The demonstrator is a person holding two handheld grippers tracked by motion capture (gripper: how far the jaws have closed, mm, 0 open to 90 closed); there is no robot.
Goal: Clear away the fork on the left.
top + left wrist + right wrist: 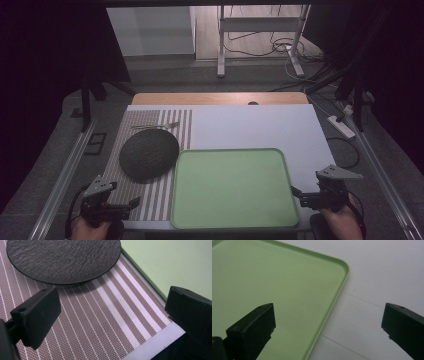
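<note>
Dark textured round plate (149, 154) lies on the striped woven placemat (150, 200), just left of the empty pale-green plastic tray (235, 187). Both my left gripper (125, 207) and right gripper (300, 196) are wide open, empty; I'd approach the plate's rim low.

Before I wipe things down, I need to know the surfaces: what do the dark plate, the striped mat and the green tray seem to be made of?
Dark plate: probably stoneware or slate-look ceramic, matte, with a rippled, rough face. Striped mat: looks like woven vinyl or a similar synthetic, since a fine mesh weave shows between the pale stripes. Green tray: likely moulded plastic, smooth and low-sheen, with a rounded raised rim.
</note>
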